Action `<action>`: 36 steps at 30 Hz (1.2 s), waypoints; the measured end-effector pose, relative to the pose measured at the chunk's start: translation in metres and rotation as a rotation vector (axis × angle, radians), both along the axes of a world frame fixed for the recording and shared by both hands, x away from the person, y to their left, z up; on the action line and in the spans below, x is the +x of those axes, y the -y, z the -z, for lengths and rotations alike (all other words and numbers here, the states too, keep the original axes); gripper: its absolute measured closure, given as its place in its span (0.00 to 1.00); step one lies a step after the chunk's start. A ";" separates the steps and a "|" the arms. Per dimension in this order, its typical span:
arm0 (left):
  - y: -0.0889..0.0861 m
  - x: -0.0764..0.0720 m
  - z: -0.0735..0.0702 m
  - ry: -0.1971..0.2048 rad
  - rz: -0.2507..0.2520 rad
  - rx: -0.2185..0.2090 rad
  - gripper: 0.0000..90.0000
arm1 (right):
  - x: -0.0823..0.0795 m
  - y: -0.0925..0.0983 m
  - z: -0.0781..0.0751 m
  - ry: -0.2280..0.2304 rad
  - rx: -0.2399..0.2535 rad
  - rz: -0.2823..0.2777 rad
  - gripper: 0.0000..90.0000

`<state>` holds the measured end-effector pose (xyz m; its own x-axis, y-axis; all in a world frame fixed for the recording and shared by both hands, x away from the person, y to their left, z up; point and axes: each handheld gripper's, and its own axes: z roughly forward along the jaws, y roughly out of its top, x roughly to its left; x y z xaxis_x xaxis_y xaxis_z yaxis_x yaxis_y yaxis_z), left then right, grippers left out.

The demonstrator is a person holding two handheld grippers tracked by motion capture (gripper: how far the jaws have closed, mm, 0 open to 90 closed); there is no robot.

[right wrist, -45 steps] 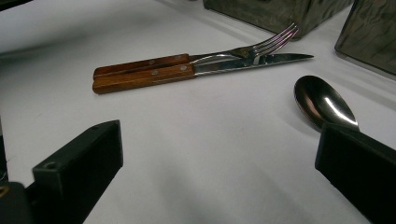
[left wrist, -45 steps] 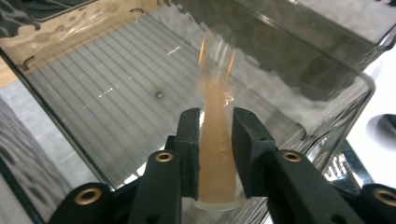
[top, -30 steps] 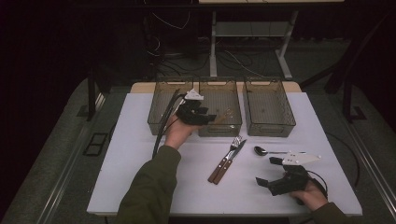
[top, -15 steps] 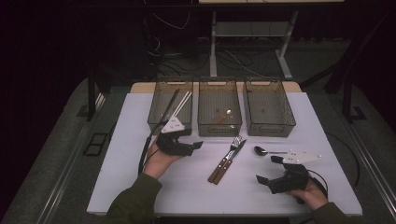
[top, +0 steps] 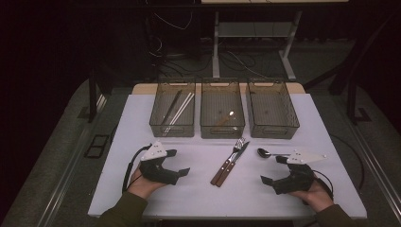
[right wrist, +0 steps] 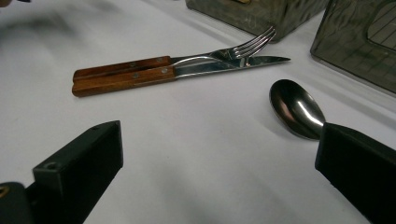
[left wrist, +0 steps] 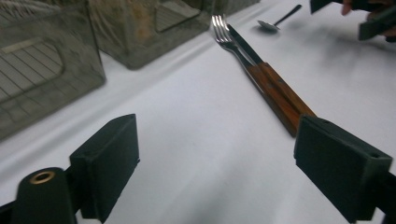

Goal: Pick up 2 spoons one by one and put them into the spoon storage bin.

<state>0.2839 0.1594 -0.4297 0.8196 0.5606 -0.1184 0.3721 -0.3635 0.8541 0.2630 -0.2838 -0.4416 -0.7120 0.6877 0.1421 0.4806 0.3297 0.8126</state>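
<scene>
both claws, left claw and right claw, were held open and empty near fork and knife; sorting seemed underway, a low pinch on one handle being required next.

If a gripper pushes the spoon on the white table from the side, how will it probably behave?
The spoon looks like polished metal, so it is probably stiff and somewhat slippery between the jaws. It rests on its rounded bowl on the smooth table, so a side push would likely make it slide or pivot rather than tip. Lying flat and thin, it may be awkward to pinch.
</scene>
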 end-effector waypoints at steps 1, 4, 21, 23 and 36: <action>0.000 -0.002 0.002 -0.007 -0.002 0.006 0.11 | 0.000 0.000 -0.001 0.006 -0.014 -0.001 0.01; 0.002 -0.008 0.007 -0.019 0.004 0.012 0.04 | 0.004 0.000 -0.007 -0.002 -0.037 -0.003 0.01; 0.006 -0.007 0.009 -0.029 0.013 0.050 0.00 | 0.056 0.029 -0.016 -0.089 -0.061 0.054 0.80; 0.006 -0.007 0.009 -0.026 0.011 0.052 0.00 | 0.063 0.033 -0.014 -0.095 -0.083 0.076 0.89; 0.006 -0.007 0.009 -0.020 0.024 0.057 0.00 | 0.085 0.041 0.004 -0.158 -0.217 0.129 1.00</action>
<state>0.2769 0.1530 -0.4389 0.8304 0.5475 -0.1035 0.3796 -0.4199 0.8243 0.3483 -0.3247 -0.4455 -0.5979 0.7972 0.0836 0.6445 0.4161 0.6415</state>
